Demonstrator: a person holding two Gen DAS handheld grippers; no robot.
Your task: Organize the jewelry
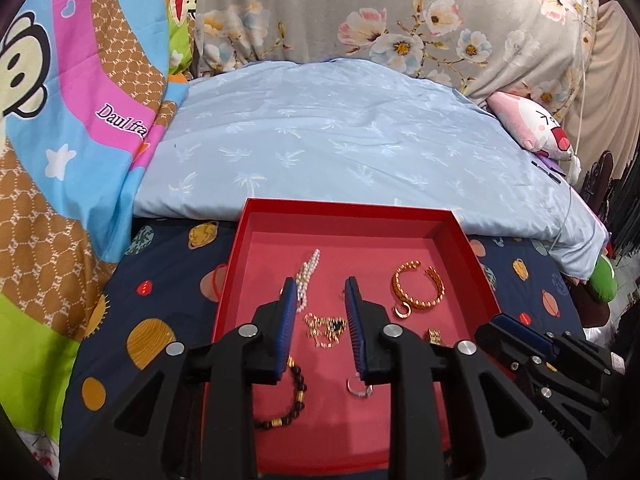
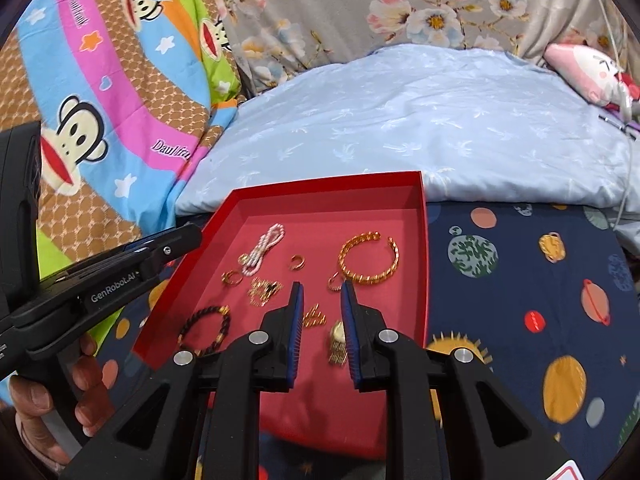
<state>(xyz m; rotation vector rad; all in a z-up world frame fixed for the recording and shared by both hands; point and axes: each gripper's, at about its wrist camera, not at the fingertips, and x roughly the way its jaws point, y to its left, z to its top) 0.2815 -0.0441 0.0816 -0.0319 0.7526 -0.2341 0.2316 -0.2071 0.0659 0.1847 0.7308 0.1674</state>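
Observation:
A red tray (image 1: 344,210) (image 2: 425,248) lies on the bed and holds jewelry. In it are a gold twisted bangle (image 1: 420,286) (image 2: 370,258), a pink-white pearl strand (image 1: 307,270) (image 2: 266,246), a gold chain (image 1: 326,330) (image 2: 264,290), a dark bead bracelet (image 1: 294,400) (image 2: 208,330), a silver ring (image 1: 358,388) and small gold rings (image 2: 232,277). My left gripper (image 1: 320,292) is open above the gold chain, holding nothing. My right gripper (image 2: 320,294) is open above a gold tassel earring (image 2: 338,342), holding nothing.
A dark planet-print sheet (image 2: 520,280) lies under the tray. A light blue pillow (image 1: 340,140) is behind it. A colourful monkey-print quilt (image 1: 60,120) is at the left, a pink plush toy (image 1: 536,126) at the right. A floral cloth (image 1: 360,12) hangs behind.

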